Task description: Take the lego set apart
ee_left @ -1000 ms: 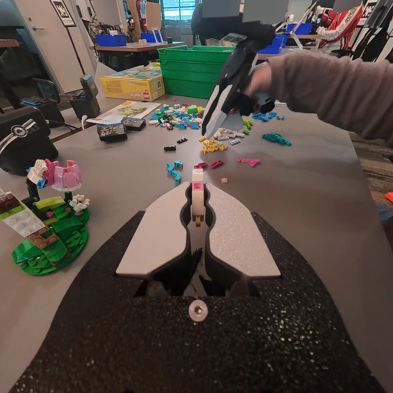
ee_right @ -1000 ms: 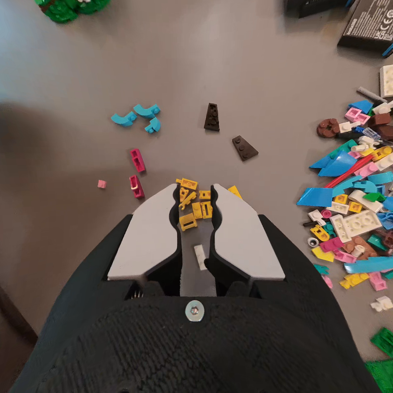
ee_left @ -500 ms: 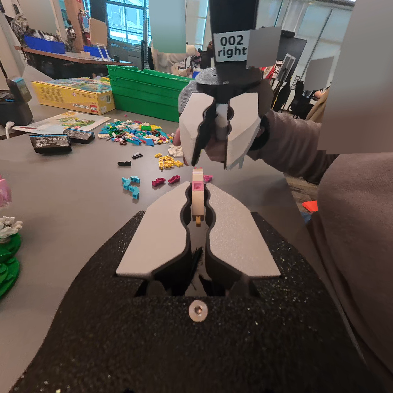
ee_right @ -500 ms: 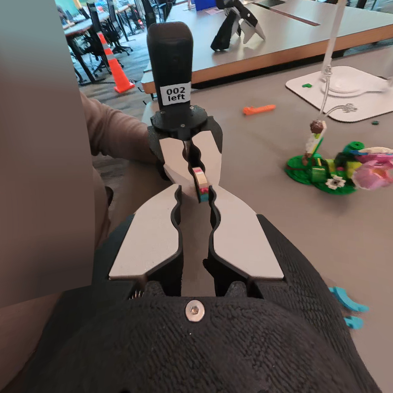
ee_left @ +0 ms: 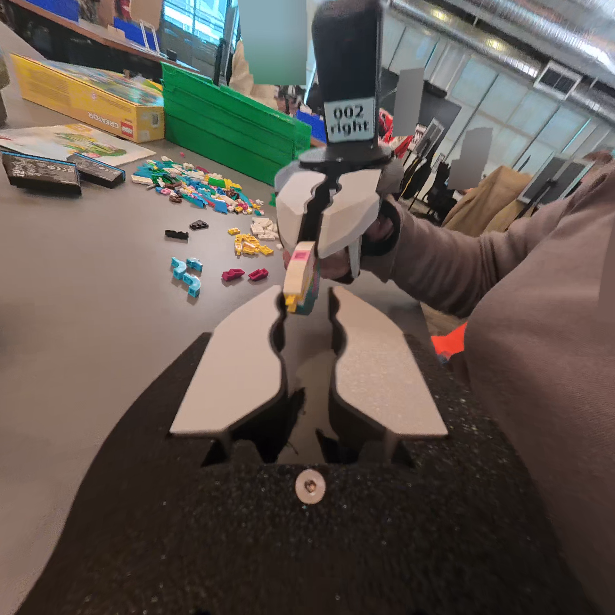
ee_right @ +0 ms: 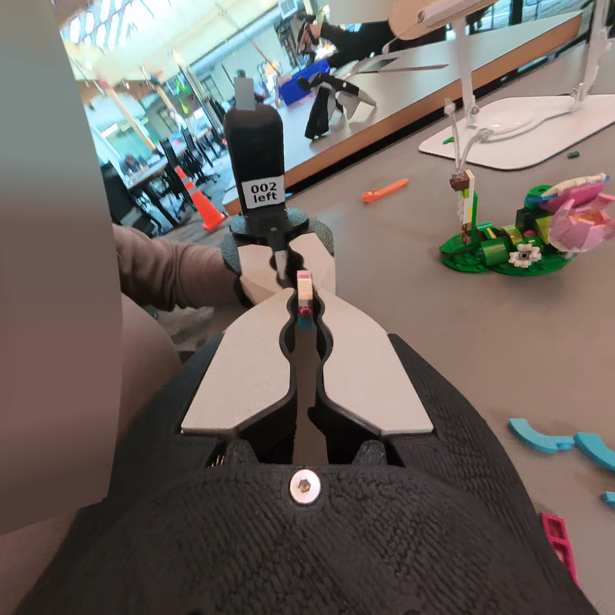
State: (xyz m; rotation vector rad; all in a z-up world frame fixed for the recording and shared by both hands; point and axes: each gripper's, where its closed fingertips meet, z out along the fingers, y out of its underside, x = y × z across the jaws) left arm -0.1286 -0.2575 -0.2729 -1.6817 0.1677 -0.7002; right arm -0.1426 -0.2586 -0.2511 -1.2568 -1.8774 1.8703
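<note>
A small stack of bricks, cream with pink, yellow and teal (ee_left: 299, 273), is held in the air between the two grippers. My right gripper (ee_right: 305, 294) is shut on the stack (ee_right: 305, 289); in the left wrist view it (ee_left: 311, 253) comes down from above. My left gripper (ee_left: 306, 294) is open, its fingers either side of the stack's lower end; the stack is close to the left finger. The rest of the lego set, a green base with a pink flower (ee_right: 532, 246), stands on the grey table (ee_left: 83, 299).
Loose bricks lie on the table: a mixed pile (ee_left: 199, 189), yellow pieces (ee_left: 249, 244), turquoise arches (ee_left: 186, 273), magenta pieces (ee_left: 244, 274). Behind are green bins (ee_left: 226, 133), a yellow box (ee_left: 90, 100), a booklet (ee_left: 66, 143) and black battery packs (ee_left: 40, 169). An orange tool (ee_right: 386, 193) lies farther off. The grippers are tip to tip, or close to it.
The right gripper came from the yellow pieces to the stack and shut on it. The left gripper, shut on the stack before, has opened and let go.
</note>
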